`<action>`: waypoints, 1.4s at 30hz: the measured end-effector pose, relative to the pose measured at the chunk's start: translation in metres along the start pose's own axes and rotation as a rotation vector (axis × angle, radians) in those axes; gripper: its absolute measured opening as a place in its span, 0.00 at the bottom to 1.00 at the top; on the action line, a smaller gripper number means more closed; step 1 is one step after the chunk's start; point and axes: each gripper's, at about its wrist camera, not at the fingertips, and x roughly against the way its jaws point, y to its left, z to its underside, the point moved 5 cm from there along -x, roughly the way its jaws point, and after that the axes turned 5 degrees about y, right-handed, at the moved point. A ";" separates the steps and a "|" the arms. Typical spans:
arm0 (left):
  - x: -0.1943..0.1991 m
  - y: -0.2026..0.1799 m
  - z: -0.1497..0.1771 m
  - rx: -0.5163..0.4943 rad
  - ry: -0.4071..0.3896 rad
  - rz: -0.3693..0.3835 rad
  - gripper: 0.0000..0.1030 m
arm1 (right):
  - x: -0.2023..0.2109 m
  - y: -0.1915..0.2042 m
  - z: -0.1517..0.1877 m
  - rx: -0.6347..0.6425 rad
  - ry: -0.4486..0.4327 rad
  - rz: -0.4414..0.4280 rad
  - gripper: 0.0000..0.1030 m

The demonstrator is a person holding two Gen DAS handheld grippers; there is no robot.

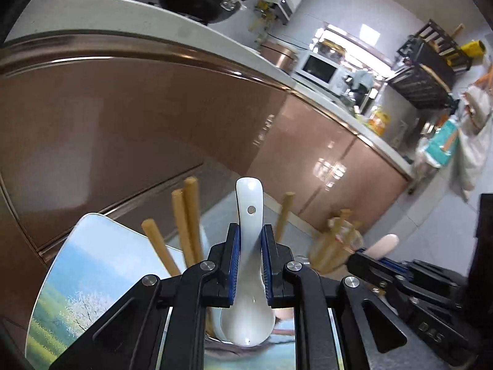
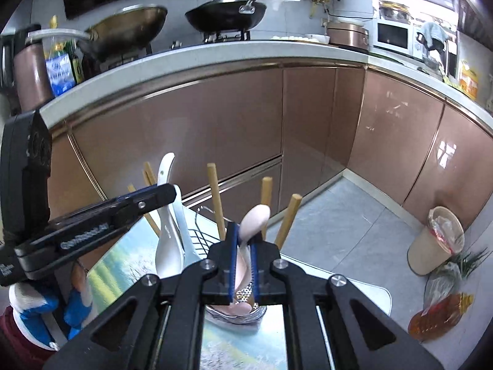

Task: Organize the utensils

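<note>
The left gripper (image 1: 250,265) is holding a white spoon (image 1: 249,277) between its fingers (image 1: 233,265), which are almost fully closed on the spoon's handle. The handle is pointing up and away from the camera, and the bowl of the spoon is hanging below the fingers, close to the lens. In the right wrist view the same white spoon (image 2: 168,240) is showing at the left, clamped by the left gripper (image 2: 160,195), with a gloved hand (image 2: 34,311) of the person under it (the glove is white and blue).

The right gripper (image 2: 243,265) is gripping a pale pink spoon (image 2: 254,219). Its fingers (image 2: 232,262) are closed very narrowly on the handle, and the pink bowl end is standing up above the fingertips. From the left wrist view this pink spoon (image 1: 385,245) is appearing at the right, sticking out of the right gripper (image 1: 369,260).

Both spoons are being held above a surface (image 1: 83,265) with a printed landscape picture on it. Several wooden chopsticks (image 2: 217,200) are standing upright just behind the fingers, and under the right gripper a metal holder (image 2: 243,305) with small holes is partly showing; I cannot tell exactly how the chopsticks are sitting in it. Behind everything, brown cabinet doors (image 2: 215,123) and a black wok (image 2: 226,15) on the stove are visible, and a beige bin (image 2: 437,240) is standing on the floor.
</note>
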 end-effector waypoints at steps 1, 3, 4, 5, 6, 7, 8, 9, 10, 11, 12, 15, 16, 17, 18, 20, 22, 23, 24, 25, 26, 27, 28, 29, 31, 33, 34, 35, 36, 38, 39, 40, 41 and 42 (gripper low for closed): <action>-0.003 0.001 0.003 -0.005 -0.018 -0.021 0.13 | -0.004 0.002 0.002 0.009 0.003 0.003 0.07; -0.004 0.003 0.009 -0.009 -0.039 -0.042 0.13 | -0.010 0.004 0.007 0.028 0.005 0.014 0.07; -0.005 0.004 0.012 -0.014 -0.049 -0.049 0.13 | -0.013 0.006 0.010 0.033 0.009 0.017 0.07; -0.005 0.003 0.016 -0.019 -0.055 -0.055 0.13 | -0.015 0.007 0.012 0.033 0.013 0.017 0.07; -0.007 0.002 0.020 -0.023 -0.055 -0.057 0.13 | -0.018 0.007 0.016 0.032 0.021 0.016 0.07; -0.008 0.001 0.024 -0.020 -0.051 -0.056 0.13 | -0.021 0.008 0.020 0.032 0.029 0.014 0.07; -0.011 0.002 0.028 -0.016 -0.045 -0.054 0.13 | -0.023 0.008 0.023 0.031 0.035 0.013 0.07; -0.015 0.002 0.027 -0.010 -0.037 -0.050 0.13 | -0.025 0.008 0.026 0.028 0.041 0.011 0.07; -0.017 0.004 0.030 0.000 -0.033 -0.052 0.13 | -0.027 0.007 0.028 0.025 0.047 0.007 0.07; -0.017 0.007 0.031 0.006 -0.037 -0.058 0.13 | -0.028 0.006 0.031 0.018 0.052 0.001 0.07; -0.017 0.010 0.031 0.014 -0.033 -0.058 0.13 | -0.029 0.005 0.034 0.012 0.060 -0.005 0.07; -0.019 0.016 0.031 0.029 -0.019 -0.060 0.13 | -0.031 0.001 0.041 -0.003 0.070 -0.019 0.08; -0.018 0.016 0.030 0.026 -0.016 -0.059 0.13 | -0.032 -0.001 0.043 -0.013 0.073 -0.033 0.08; -0.018 0.015 0.029 0.020 -0.012 -0.066 0.13 | -0.033 -0.002 0.043 -0.021 0.076 -0.040 0.09; -0.018 0.015 0.029 0.016 -0.011 -0.069 0.13 | -0.033 -0.004 0.044 -0.030 0.079 -0.044 0.09; -0.019 0.013 0.028 0.007 -0.006 -0.071 0.13 | -0.034 -0.005 0.045 -0.044 0.080 -0.058 0.10; -0.018 0.011 0.027 0.006 -0.004 -0.069 0.13 | -0.033 -0.006 0.046 -0.049 0.079 -0.058 0.10; -0.018 0.010 0.026 0.006 -0.002 -0.068 0.14 | -0.033 -0.006 0.047 -0.051 0.079 -0.059 0.10; -0.019 0.009 0.025 0.007 -0.001 -0.067 0.18 | -0.032 -0.006 0.048 -0.054 0.080 -0.060 0.10; -0.018 0.009 0.024 0.009 -0.002 -0.064 0.19 | -0.032 -0.006 0.048 -0.055 0.080 -0.060 0.11; -0.017 0.007 0.022 0.009 -0.006 -0.061 0.26 | -0.030 -0.005 0.048 -0.056 0.079 -0.061 0.11; -0.016 0.008 0.023 0.007 -0.008 -0.054 0.32 | -0.029 -0.005 0.049 -0.059 0.077 -0.064 0.11; -0.014 0.006 0.022 0.003 -0.012 -0.052 0.37 | -0.028 -0.005 0.049 -0.063 0.075 -0.065 0.11; -0.013 0.005 0.020 -0.003 -0.016 -0.057 0.39 | -0.026 -0.006 0.048 -0.068 0.069 -0.066 0.11; -0.010 0.004 0.019 -0.011 -0.022 -0.061 0.39 | -0.021 -0.007 0.045 -0.076 0.058 -0.068 0.13; -0.007 0.003 0.018 -0.018 -0.025 -0.062 0.40 | -0.015 -0.009 0.044 -0.080 0.049 -0.069 0.14; -0.004 0.003 0.018 -0.021 -0.027 -0.063 0.40 | -0.013 -0.009 0.045 -0.079 0.045 -0.068 0.14; -0.002 0.004 0.018 -0.021 -0.030 -0.064 0.40 | -0.009 -0.008 0.044 -0.080 0.041 -0.067 0.15; 0.000 0.004 0.018 -0.021 -0.033 -0.062 0.40 | -0.006 -0.008 0.045 -0.082 0.036 -0.070 0.15; 0.008 0.004 0.018 -0.023 -0.039 -0.057 0.40 | -0.002 -0.007 0.046 -0.088 0.028 -0.069 0.15; 0.012 0.005 0.019 -0.026 -0.042 -0.056 0.41 | 0.002 -0.007 0.047 -0.093 0.022 -0.070 0.15; 0.019 0.004 0.019 -0.031 -0.048 -0.054 0.42 | 0.005 -0.006 0.047 -0.098 0.014 -0.072 0.16; 0.027 0.004 0.020 -0.040 -0.056 -0.051 0.44 | 0.008 -0.005 0.046 -0.102 0.008 -0.074 0.17; 0.033 0.004 0.021 -0.047 -0.065 -0.052 0.46 | 0.013 -0.006 0.047 -0.109 -0.001 -0.076 0.17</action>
